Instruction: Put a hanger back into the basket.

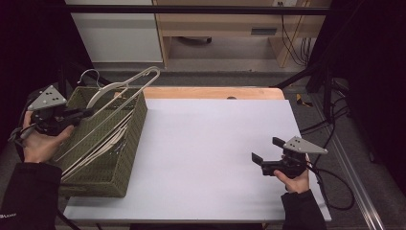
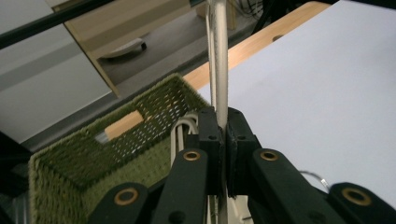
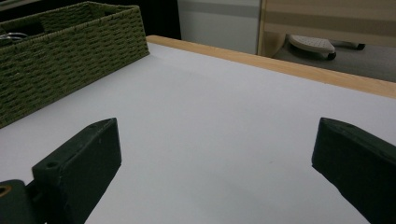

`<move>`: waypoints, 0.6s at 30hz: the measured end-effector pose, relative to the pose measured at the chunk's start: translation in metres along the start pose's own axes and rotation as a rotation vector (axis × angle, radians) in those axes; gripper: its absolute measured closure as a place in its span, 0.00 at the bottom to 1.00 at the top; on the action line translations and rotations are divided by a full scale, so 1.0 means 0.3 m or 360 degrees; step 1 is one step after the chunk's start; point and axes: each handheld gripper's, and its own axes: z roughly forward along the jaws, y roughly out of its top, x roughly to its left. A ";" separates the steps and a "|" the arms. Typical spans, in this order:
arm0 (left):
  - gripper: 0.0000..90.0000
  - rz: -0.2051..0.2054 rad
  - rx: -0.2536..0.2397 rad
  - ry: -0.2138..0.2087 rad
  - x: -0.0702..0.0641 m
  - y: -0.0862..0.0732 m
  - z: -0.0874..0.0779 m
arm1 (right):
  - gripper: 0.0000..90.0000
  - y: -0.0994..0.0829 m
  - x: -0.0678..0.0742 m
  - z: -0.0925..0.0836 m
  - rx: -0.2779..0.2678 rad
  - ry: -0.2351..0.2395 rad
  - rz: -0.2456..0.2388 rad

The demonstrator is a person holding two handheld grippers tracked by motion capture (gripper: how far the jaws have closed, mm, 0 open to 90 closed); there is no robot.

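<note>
A cream clothes hanger (image 1: 125, 92) stands tilted over the green woven basket (image 1: 130, 143) at the table's left side, its metal hook (image 1: 90, 74) pointing away. My left gripper (image 1: 88, 113) is shut on one thin bar of that hanger. In the left gripper view the bar (image 2: 219, 56) runs up between the pressed pads of my left gripper (image 2: 226, 135), with the basket (image 2: 70, 168) below. My right gripper (image 1: 263, 149) rests low over the white table top (image 1: 210, 139) at the right, open. In the right gripper view its jaws (image 3: 215, 154) stand wide apart with nothing between them.
More pale hangers (image 1: 95, 151) lie inside the basket. The basket (image 3: 70, 42) is far left of the right gripper. A wooden table edge (image 1: 215, 92) runs along the back. Cables (image 1: 330, 124) hang off the right side.
</note>
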 end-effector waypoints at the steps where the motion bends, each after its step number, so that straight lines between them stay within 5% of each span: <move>1: 0.96 0.0004 0.0013 0.0009 0.007 -0.011 0.003 | 0.02 0.000 0.000 0.000 -0.0002 0.0003 -0.0001; 18: 0.96 -0.0066 0.0104 0.0061 0.100 -0.177 0.008 | 0.02 -0.001 0.000 0.004 0.0010 0.0011 0.0000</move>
